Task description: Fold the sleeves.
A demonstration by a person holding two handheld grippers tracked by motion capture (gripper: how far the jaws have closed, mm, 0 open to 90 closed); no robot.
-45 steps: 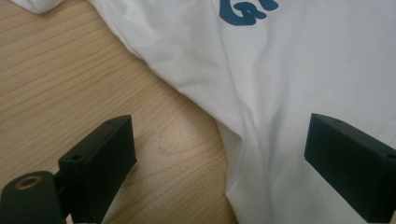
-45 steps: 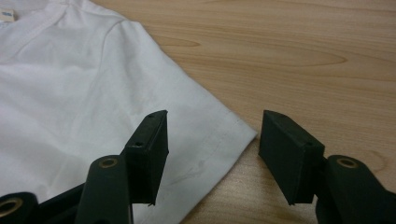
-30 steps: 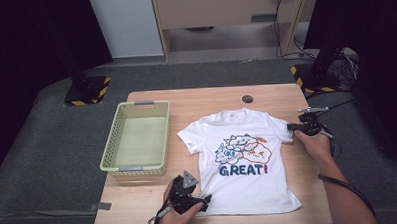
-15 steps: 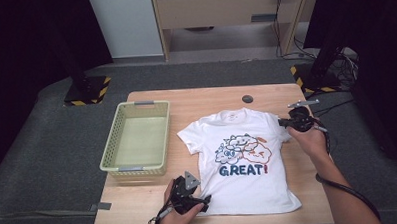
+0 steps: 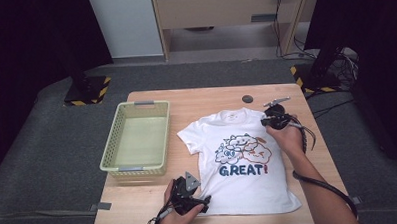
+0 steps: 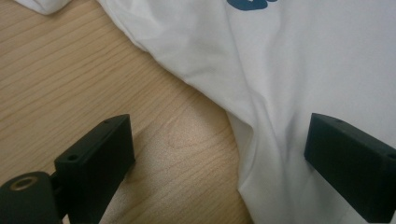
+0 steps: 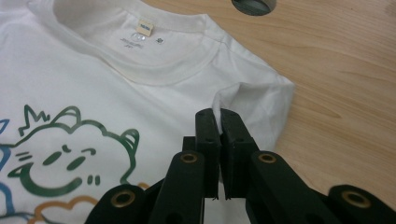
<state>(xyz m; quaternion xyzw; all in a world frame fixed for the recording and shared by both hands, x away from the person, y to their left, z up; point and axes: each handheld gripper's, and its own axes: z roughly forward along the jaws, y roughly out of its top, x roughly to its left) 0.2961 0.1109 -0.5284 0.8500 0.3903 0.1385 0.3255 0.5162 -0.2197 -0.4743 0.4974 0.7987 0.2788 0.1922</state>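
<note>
A white t-shirt (image 5: pixel 238 160) with cartoon faces and the word GREAT lies face up on the wooden table (image 5: pixel 206 99). My right gripper (image 5: pixel 268 120) hovers over the shirt's right shoulder, shut on a pinch of the right sleeve (image 7: pixel 252 100), which is pulled inward toward the collar (image 7: pixel 154 70). In the right gripper view the jaws (image 7: pixel 219 114) meet with white fabric between their tips. My left gripper (image 5: pixel 203 202) rests at the shirt's lower left corner, open. In the left gripper view, one jaw stands on bare wood and the other on the cloth (image 6: pixel 280 84).
A pale green plastic basket (image 5: pixel 138 169) stands on the left part of the table, with nothing in it. A small dark round disc (image 5: pixel 247 99) lies on the wood behind the collar. Dark floor surrounds the table, and cables trail at the right.
My right gripper has moved left and up from the shirt's right edge toward the collar, drawing the sleeve inward. The left gripper has stayed put.
</note>
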